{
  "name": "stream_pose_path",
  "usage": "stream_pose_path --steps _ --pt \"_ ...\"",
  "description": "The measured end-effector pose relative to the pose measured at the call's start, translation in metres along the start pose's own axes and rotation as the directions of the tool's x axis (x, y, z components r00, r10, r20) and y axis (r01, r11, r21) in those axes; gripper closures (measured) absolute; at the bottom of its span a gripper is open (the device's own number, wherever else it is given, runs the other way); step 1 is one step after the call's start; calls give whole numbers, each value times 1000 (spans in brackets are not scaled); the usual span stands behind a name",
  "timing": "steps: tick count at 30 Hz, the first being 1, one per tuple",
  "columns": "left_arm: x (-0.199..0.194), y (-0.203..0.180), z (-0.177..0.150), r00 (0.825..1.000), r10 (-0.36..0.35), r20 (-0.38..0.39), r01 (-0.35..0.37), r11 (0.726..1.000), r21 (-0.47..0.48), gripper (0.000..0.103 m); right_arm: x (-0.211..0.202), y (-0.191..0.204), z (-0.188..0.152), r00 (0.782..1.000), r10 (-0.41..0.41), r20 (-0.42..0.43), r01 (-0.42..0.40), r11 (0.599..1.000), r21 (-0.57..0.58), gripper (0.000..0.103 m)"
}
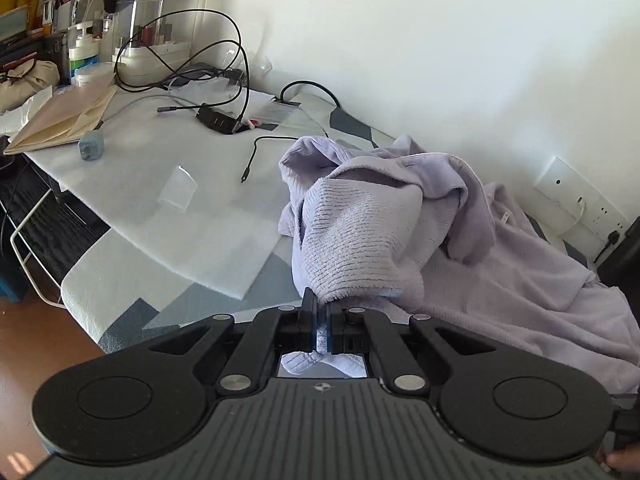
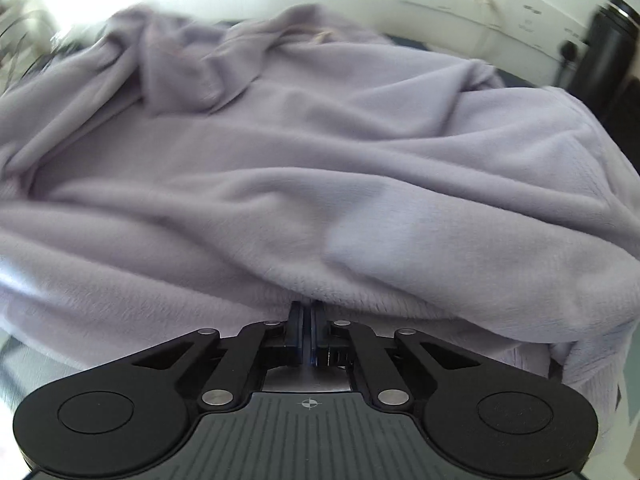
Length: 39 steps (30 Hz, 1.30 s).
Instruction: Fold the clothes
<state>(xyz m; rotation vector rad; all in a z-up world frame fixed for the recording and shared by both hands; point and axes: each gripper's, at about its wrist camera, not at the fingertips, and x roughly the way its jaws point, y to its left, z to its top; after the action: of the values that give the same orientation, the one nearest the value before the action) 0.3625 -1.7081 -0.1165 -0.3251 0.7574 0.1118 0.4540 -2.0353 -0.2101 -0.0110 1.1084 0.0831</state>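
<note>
the left claw (image 1: 319, 308) angles down, jaws clamped on a ribbed cuff of the lilac fleece sweater (image 1: 500, 264), which lies heaped on the desk (image 1: 132, 196) against the wall. the right claw (image 2: 307, 312) tilts steeply down, pinching the sweater's near hem.

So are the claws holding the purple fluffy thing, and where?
Yes. The left claw pinches the lilac garment by its ribbed cuff; the right claw pinches a fuzzy edge.
</note>
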Motion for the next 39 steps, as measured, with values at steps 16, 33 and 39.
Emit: stream_pose_path --steps 16,33,39 --pt "-1 21 -38 973 202 -114 -200 979 23 99 -59 -45 -22 953 287 93 -298 944 141 65" --pt "-19 25 -71 952 281 -124 -284 959 -5 99 -3 -67 6 996 71 44 -73 997 38 100" --pt "-20 3 -69 955 249 -161 -242 968 60 94 -25 -81 -11 991 116 -67 -108 987 117 98"
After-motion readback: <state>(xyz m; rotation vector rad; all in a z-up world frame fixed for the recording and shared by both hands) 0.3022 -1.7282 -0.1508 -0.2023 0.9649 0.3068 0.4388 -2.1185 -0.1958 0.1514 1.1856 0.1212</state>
